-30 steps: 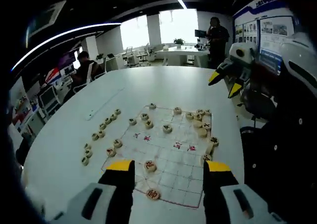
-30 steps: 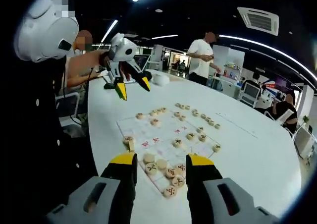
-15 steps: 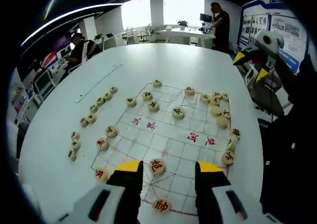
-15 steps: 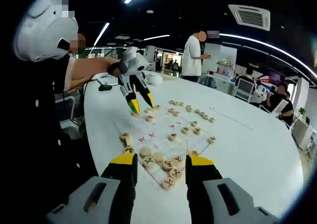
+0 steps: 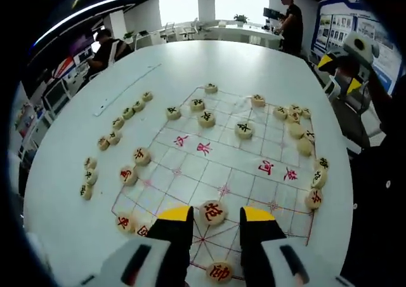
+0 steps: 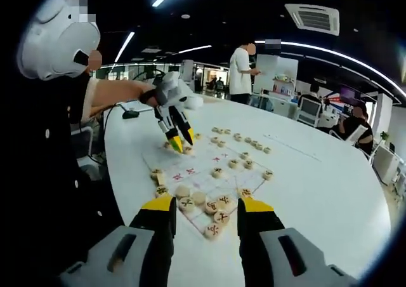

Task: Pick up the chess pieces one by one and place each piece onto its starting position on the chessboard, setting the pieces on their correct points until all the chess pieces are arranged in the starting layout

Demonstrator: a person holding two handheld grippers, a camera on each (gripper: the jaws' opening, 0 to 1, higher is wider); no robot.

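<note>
A paper chessboard [image 5: 209,173] lies on a round white table [image 5: 254,65]. Round wooden chess pieces sit scattered on it, some marked red and some black. My left gripper [image 5: 216,214] is down at the board's near edge, open but narrowed, with a red-marked piece [image 5: 212,212] between its tips and a small gap on each side. A second red piece [image 5: 219,272] lies just behind it. In the right gripper view the left gripper [image 6: 181,141] points down at the board [image 6: 203,173]. My right gripper [image 6: 206,206] is open in the air over a cluster of pieces [image 6: 203,204], and is also seen as the right gripper [image 5: 342,68].
Loose pieces [image 5: 117,134] lie in a curved row off the board's left side, and more pieces [image 5: 298,131] crowd its right edge. A thin strip [image 5: 127,90] lies on the table. People [image 6: 241,71] stand and sit around the room. My dark sleeve [image 5: 380,204] is on the right.
The left gripper has come down toward the board and its jaws have narrowed around the red-marked piece. The right gripper has stayed open in the air.
</note>
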